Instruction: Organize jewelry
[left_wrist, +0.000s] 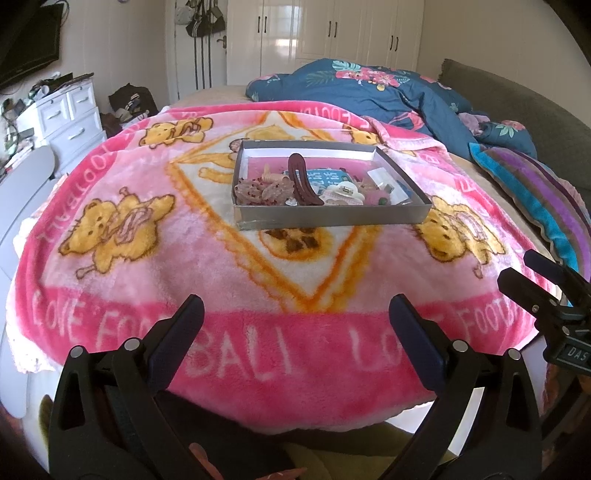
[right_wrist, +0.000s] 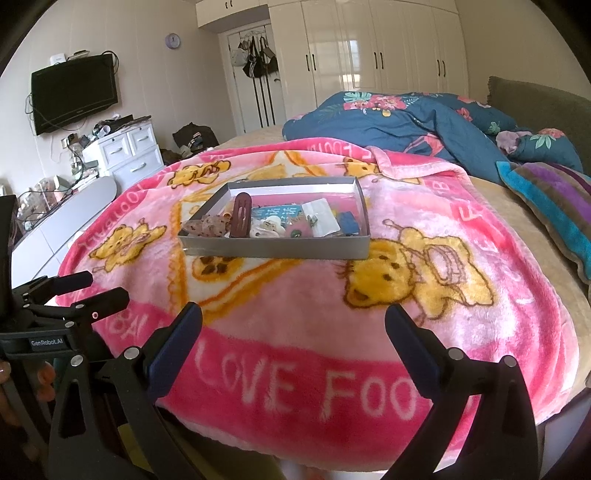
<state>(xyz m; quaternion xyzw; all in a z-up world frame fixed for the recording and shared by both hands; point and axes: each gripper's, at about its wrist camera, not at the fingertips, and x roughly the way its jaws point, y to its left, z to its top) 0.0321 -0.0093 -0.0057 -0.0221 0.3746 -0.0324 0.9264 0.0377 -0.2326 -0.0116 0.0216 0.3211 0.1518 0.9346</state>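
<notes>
Both grippers hover over near edge of pink bear blanket (left_wrist: 184, 258); left gripper (left_wrist: 295, 314) jaws wide apart, holding nothing; right gripper (right_wrist: 293, 321) same, jaws apart; grey tray (left_wrist: 332, 219) of hair clips and jewelry well ahead of both, mid-blanket; maroon clip (left_wrist: 301, 181) sticks up inside.

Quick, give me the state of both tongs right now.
Left tongs: open, holding nothing, short of the grey box.
Right tongs: open, holding nothing.
</notes>
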